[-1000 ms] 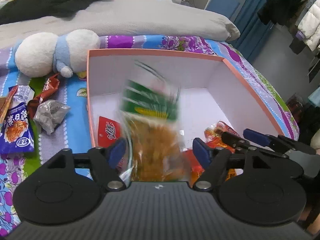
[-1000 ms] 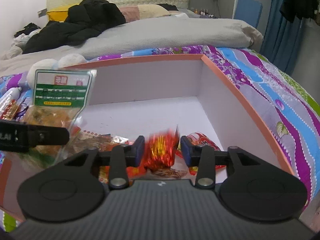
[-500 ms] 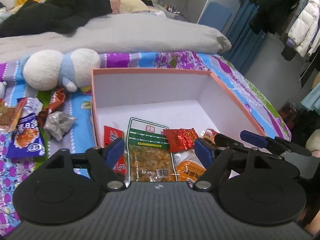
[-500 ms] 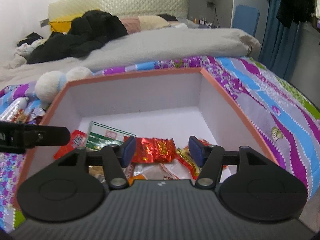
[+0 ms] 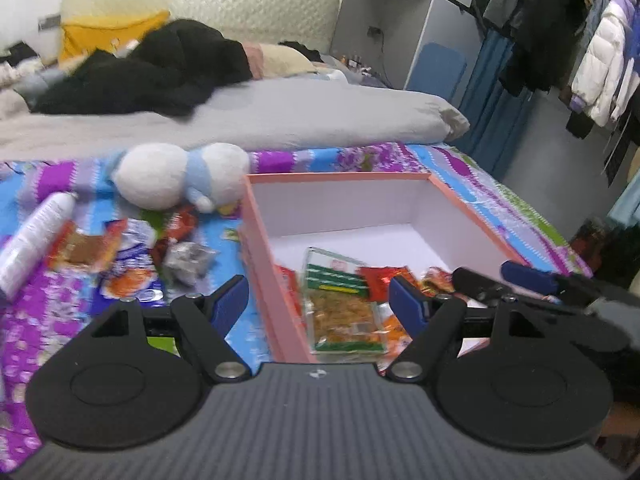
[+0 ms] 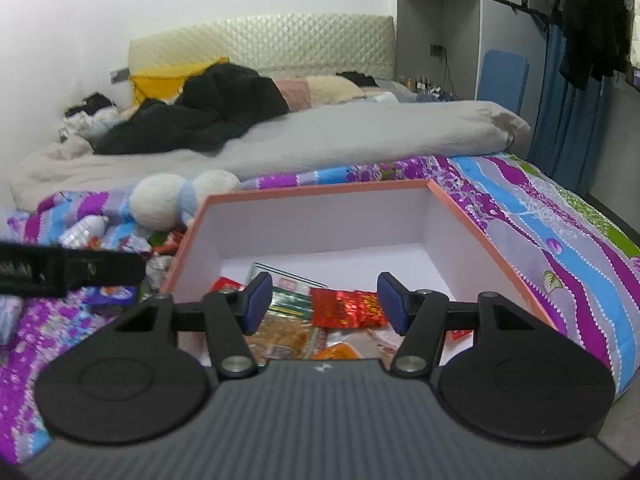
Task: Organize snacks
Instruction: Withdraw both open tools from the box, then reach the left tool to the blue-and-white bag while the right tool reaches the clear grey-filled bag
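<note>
Left wrist view, left to right:
bottle: white bottle lying on the patterned bedspread, far left
loose snacks: several packets scattered on bedspread between bottle and box, outside the box
plush toy: white and blue, behind the packets, touching the box's far left corner
left gripper: jaws wide apart, nothing between the pads, holds nothing, above the box's near left wall
box: pink outside, white inside, open top, on bedspread
green-label packet: flat on the box floor, near end
red foil packet: in box, just right of the green label

Right wrist view, left to right:
other tool: black finger of left gripper at left edge, blurred
right gripper: jaws apart, empty, above the box's near end
box contents: red foil packet lies below between the pads, untouched; orange packet nearer the camera
</note>
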Action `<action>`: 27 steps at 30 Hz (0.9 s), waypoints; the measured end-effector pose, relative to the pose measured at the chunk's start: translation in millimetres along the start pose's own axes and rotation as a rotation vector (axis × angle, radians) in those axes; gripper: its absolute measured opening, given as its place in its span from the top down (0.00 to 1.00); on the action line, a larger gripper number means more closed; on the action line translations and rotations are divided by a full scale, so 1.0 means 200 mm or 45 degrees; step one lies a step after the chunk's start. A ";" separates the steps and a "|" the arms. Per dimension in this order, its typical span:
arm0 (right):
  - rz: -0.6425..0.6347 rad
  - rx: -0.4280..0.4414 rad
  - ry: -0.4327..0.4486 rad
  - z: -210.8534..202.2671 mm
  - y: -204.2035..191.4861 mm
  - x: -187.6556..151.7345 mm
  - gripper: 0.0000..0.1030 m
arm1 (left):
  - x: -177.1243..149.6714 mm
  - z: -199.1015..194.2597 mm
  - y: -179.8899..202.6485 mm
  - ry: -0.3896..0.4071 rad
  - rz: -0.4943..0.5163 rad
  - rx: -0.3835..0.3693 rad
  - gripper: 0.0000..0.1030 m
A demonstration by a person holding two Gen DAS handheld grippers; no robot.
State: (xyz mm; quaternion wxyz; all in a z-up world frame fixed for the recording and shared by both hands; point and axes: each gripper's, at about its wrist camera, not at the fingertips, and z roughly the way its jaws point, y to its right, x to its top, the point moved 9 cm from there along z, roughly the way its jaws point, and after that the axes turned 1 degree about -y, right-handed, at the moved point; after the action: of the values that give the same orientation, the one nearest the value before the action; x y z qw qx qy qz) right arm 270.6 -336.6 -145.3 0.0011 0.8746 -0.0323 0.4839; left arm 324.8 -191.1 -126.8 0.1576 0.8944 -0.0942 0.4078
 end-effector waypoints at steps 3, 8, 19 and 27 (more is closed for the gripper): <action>0.021 0.028 0.024 -0.07 -0.06 -0.02 0.41 | -0.05 -0.09 -0.05 0.026 0.021 0.026 0.22; 0.002 0.073 0.053 -0.16 -0.19 -0.04 0.41 | -0.12 -0.23 -0.16 0.071 -0.007 0.056 0.22; -0.078 0.199 0.078 -0.30 -0.46 -0.20 0.41 | -0.29 -0.44 -0.41 0.124 -0.094 0.132 0.22; -0.116 0.249 0.016 -0.32 -0.59 -0.33 0.42 | -0.48 -0.45 -0.58 0.070 -0.197 0.155 0.22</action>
State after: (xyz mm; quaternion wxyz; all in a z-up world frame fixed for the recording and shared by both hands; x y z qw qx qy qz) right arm 187.7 -212.2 -163.8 -0.0619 0.8680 0.0550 0.4896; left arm 234.6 -47.0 -167.4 0.1365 0.8955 0.0045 0.4236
